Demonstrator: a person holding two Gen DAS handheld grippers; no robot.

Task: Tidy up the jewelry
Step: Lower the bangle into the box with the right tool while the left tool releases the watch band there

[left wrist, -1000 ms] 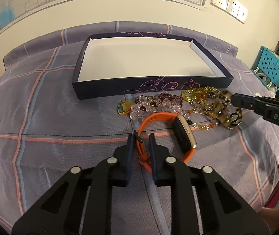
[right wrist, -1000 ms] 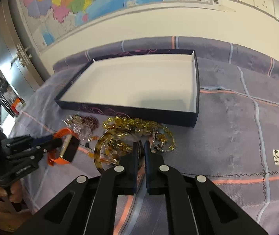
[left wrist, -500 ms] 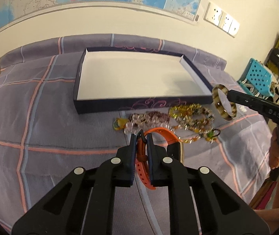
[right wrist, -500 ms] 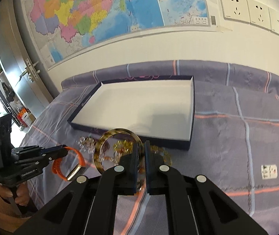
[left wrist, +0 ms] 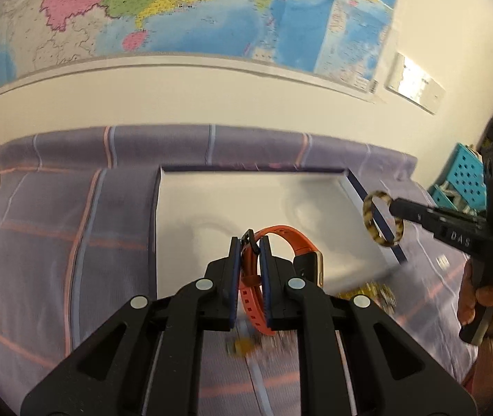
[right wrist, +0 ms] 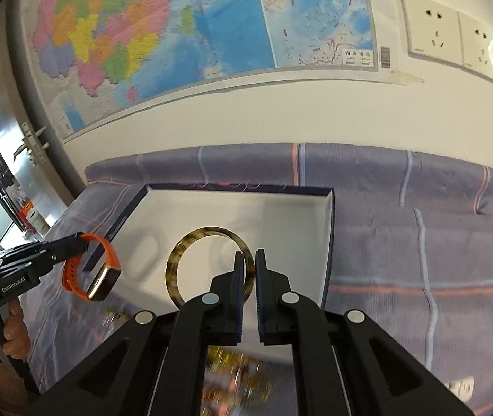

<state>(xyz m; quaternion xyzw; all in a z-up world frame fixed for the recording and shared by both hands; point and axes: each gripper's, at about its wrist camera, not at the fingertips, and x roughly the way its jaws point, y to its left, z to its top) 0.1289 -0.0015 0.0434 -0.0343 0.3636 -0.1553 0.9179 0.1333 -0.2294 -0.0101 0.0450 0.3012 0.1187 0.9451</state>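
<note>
both pieces have come up off the purple plaid bed point(left wrist: 55, 242) since a second ago, when the orange watch lay among the beads and the tortoiseshell bangle sat on the heap; now each hangs in the air over the open box. left hand-held gripper point(left wrist: 248, 242) is closed tight on the strap of the orange watch point(left wrist: 288, 239), its blue-edged pads pinching the ribbed, perforated silicone band near the dark buckle, with the gold-rimmed rectangular face dangling to the right. right hand-held gripper point(right wrist: 249, 260) is nearly closed on the tortoiseshell bangle point(right wrist: 191, 242), a smooth, rigid, glossy hoop mottled amber and brown, clamped at its right edge so the ring stands upright. below both sits the shallow tray box point(left wrist: 357, 187), dark navy walls with a pink scroll print and a plain white card floor, bare of any jewelry so far. the job looks barely under way: nothing is placed yet, two items are lifted and poised above the box, and setting them down comes next. a blurred tangle of yellow and clear bead strands point(right wrist: 236, 371) lies on the soft woven bedcover in front of the box, waiting its turn; its detail is too smeared to read.
</note>
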